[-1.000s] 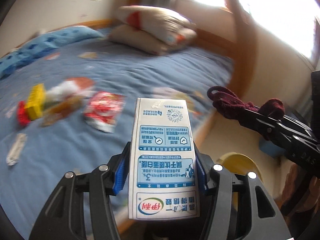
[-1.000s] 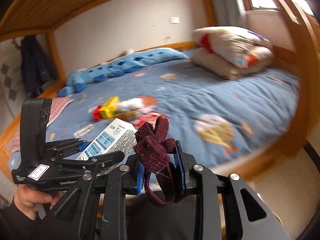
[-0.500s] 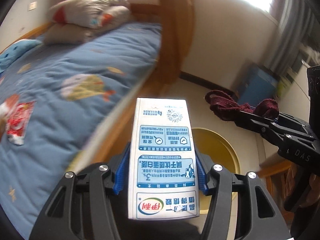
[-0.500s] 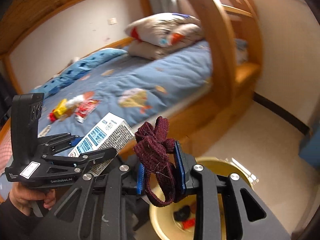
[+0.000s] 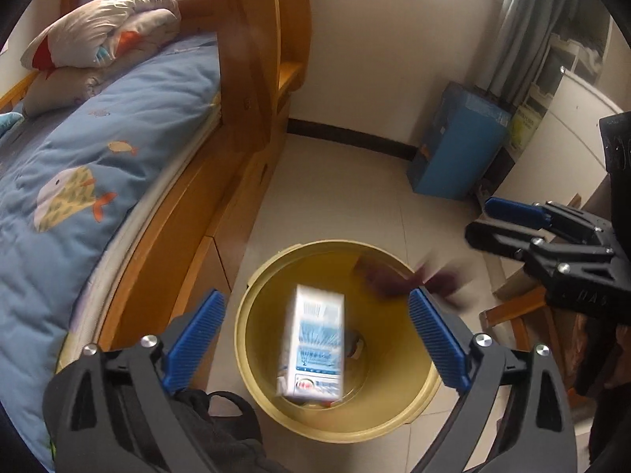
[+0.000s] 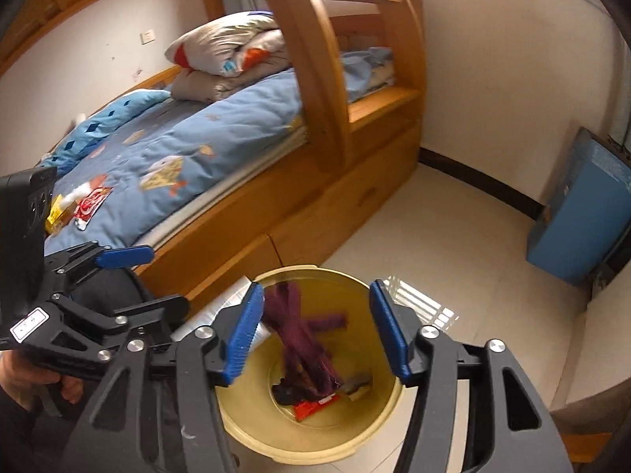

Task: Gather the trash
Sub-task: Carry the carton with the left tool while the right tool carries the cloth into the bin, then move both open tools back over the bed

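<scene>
**Both claws let go over the bin**

A second ago the left claw (image 5: pixel 315 335) clamped the milk carton (image 5: pixel 313 349) and the right claw (image 6: pixel 315 329) the maroon cloth (image 6: pixel 301 339). Now both claws are opening wide, and carton and cloth drop blurred, untouched, into the yellow bin (image 5: pixel 394 414) beside the bed (image 5: pixel 98 157). Only the right wrist view shows the red wrapper (image 6: pixel 315 404) on the bin's bottom and more wrappers (image 6: pixel 84 205) near the bed's edge.

Bin (image 5: pixel 276 410) standing on floor, bed frame (image 5: pixel 165 244) lying at its nine o'clock. Carton (image 5: pixel 315 351) and cloth strip (image 6: pixel 299 339) sitting within bin mouth. Box (image 5: pixel 453 146) standing at two o'clock.
</scene>
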`<state>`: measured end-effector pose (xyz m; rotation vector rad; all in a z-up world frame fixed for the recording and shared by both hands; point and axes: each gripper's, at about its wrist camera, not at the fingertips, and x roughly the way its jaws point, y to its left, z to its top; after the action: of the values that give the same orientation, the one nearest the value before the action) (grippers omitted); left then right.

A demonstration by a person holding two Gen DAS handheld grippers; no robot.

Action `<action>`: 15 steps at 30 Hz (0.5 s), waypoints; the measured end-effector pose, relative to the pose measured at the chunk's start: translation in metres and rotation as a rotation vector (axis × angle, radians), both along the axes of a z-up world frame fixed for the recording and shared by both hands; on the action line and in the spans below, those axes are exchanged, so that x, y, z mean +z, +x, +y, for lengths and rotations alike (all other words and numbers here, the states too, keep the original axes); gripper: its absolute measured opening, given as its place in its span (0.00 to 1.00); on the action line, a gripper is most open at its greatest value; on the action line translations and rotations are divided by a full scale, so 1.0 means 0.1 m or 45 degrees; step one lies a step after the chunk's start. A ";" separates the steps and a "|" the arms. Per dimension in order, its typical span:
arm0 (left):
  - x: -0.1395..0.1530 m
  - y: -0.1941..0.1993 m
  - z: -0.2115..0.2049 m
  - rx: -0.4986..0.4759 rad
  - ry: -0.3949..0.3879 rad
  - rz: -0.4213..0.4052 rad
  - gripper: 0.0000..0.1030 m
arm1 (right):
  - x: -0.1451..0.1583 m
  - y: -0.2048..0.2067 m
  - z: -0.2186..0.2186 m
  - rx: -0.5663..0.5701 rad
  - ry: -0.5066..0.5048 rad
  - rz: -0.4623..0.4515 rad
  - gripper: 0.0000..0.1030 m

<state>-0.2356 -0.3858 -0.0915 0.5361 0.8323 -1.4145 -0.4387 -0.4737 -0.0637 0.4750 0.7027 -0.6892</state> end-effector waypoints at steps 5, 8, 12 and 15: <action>-0.03 0.10 0.05 0.043 0.018 0.001 0.92 | -0.09 0.02 -0.01 0.012 0.050 -0.001 0.54; -0.02 0.16 0.09 0.066 0.019 0.004 0.92 | -0.09 0.09 0.03 0.037 0.052 -0.001 0.53; 0.03 0.22 0.15 0.087 0.001 -0.006 0.92 | -0.04 0.21 0.10 0.078 0.031 0.002 0.52; 0.09 0.26 0.20 0.098 -0.015 -0.019 0.92 | 0.02 0.27 0.13 0.101 0.021 -0.012 0.50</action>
<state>-0.2093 -0.3656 -0.0829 0.4998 0.8244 -1.3426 -0.4113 -0.4608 -0.0620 0.4628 0.7146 -0.6071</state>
